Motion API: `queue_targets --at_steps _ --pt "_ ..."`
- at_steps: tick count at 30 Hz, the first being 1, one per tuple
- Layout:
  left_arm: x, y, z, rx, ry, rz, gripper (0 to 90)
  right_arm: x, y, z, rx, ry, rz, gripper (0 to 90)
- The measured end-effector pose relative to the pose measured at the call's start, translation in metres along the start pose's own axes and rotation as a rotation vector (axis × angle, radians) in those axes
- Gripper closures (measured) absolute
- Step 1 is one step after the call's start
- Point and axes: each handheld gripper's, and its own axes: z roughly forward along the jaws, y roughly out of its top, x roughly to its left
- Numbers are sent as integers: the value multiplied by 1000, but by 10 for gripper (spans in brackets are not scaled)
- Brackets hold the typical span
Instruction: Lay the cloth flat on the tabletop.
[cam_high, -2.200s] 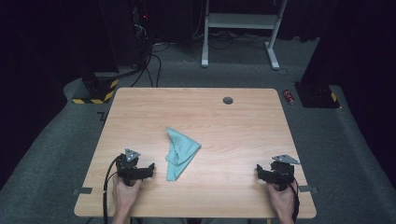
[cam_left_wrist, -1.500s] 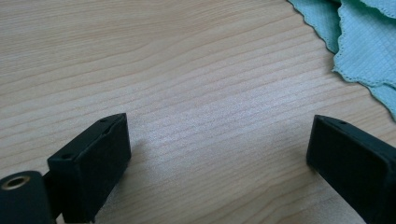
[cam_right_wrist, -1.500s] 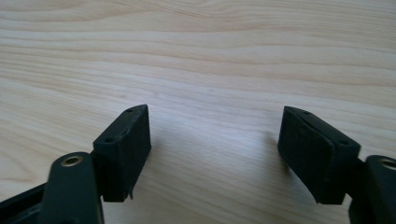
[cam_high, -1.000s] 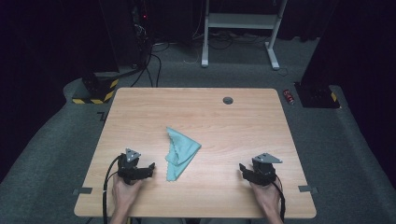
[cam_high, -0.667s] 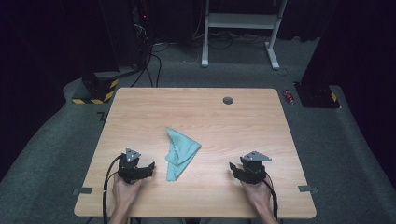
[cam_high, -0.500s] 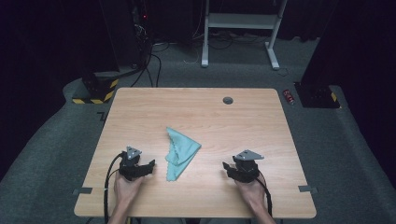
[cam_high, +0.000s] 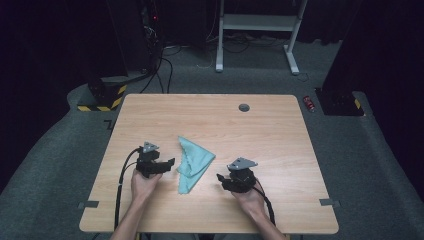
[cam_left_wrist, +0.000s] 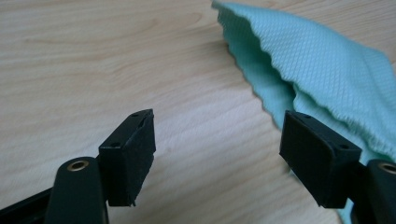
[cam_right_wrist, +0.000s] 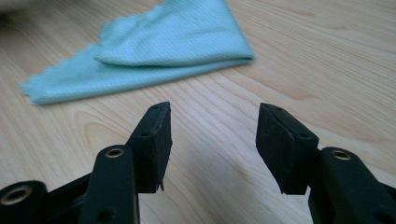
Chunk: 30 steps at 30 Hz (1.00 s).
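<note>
A folded teal cloth (cam_high: 192, 160) lies on the wooden table (cam_high: 260, 130), a little toward the near edge from the middle. My left gripper (cam_high: 170, 162) rests just left of the cloth, open, its jaws pointing at the cloth's edge. In the left gripper view the cloth (cam_left_wrist: 322, 65) lies beyond my left gripper (cam_left_wrist: 217, 149), by the right jaw. My right gripper (cam_high: 220, 177) sits just right of the cloth's near tip, open and holding nothing. In the right gripper view the cloth (cam_right_wrist: 159, 42) lies ahead of my right gripper (cam_right_wrist: 212, 140).
A small dark round disc (cam_high: 244, 107) sits near the table's far edge. A red object (cam_high: 310, 103) lies on the floor off the far right corner. Grey carpet surrounds the table, with a white stand (cam_high: 257, 22) and cables behind.
My right gripper has moved left along the near part of the table, from the right side to just beside the cloth. The left gripper has stayed put.
</note>
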Motion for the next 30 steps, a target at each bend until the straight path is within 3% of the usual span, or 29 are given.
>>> queue_targets --at_steps 10,13,18,22,23,30 --pt "-20 31 22 1 -33 61 295 32 14 22 7 101 -73 476" --pt "-23 32 27 -13 -45 49 320 40 17 28 3 128 -92 484" --pt "-27 31 37 6 -54 37 353 50 21 32 -1 160 -103 498" --pt "-29 32 40 -9 -55 48 426 63 24 38 10 188 -130 506" --pt "-31 33 40 -14 -53 47 479 67 25 42 17 191 -140 514" --pt "-32 33 45 -10 -73 48 654 75 25 50 42 188 -178 597"
